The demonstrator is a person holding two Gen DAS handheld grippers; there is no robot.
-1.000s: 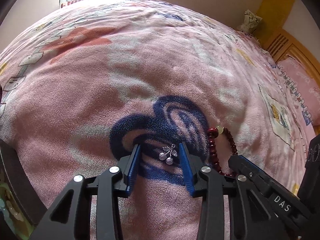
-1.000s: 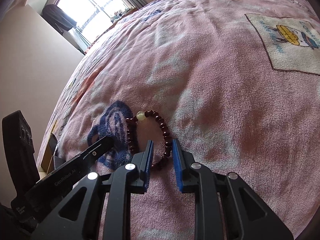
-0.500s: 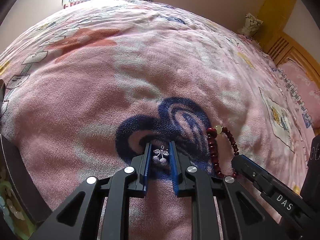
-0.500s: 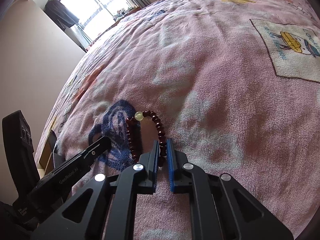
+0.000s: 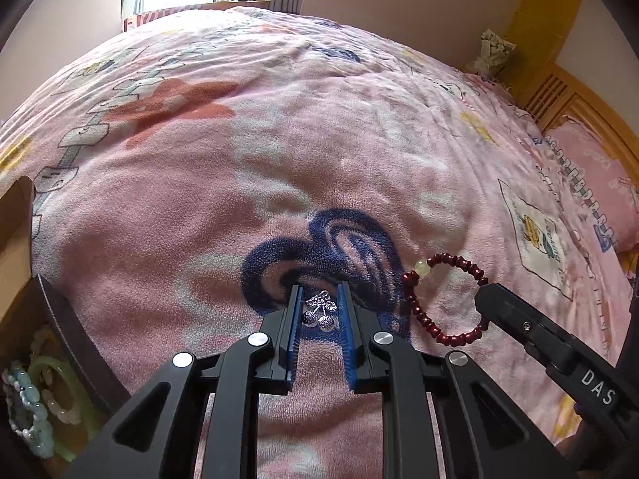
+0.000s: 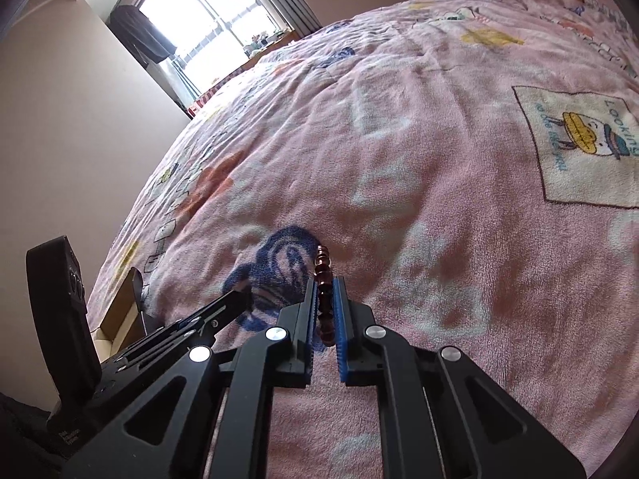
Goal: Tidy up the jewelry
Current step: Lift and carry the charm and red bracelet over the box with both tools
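Left wrist view: the left gripper [image 5: 319,311] points forward over a pink fleece blanket [image 5: 279,151] that covers a bed. Its two blue-padded fingers [image 5: 294,319] are drawn close together with a small silver cherry-shaped charm [image 5: 319,313] pinched between them, two sparkling round balls hanging under a leaf-like top. The charm sits above a dark blue swirl print [image 5: 319,251] on the blanket. Just to the right, a dark red beaded bracelet [image 5: 423,319] with one pale yellow-green bead [image 5: 421,266] forms an upright loop, raised off the blanket. The black finger of the right gripper [image 5: 485,303] reaches in from the lower right and meets the loop at its right side. At the lower left edge, a dark-walled open box [image 5: 68,327] holds a pale green bangle [image 5: 52,371] and light blue and white bead bracelets [image 5: 28,411]. A wooden headboard [image 5: 559,95] and a pink pillow [image 5: 599,175] lie at the far right.

Right wrist view: the right gripper [image 6: 325,311] has its blue pads nearly closed on the dark red beaded bracelet [image 6: 322,271], seen edge-on as a thin column of beads rising out from between the tips. The left gripper [image 6: 235,303] shows at the lower left, its tip over the blue swirl print [image 6: 279,255]. A bright window [image 6: 207,28] lights the far end of the room.
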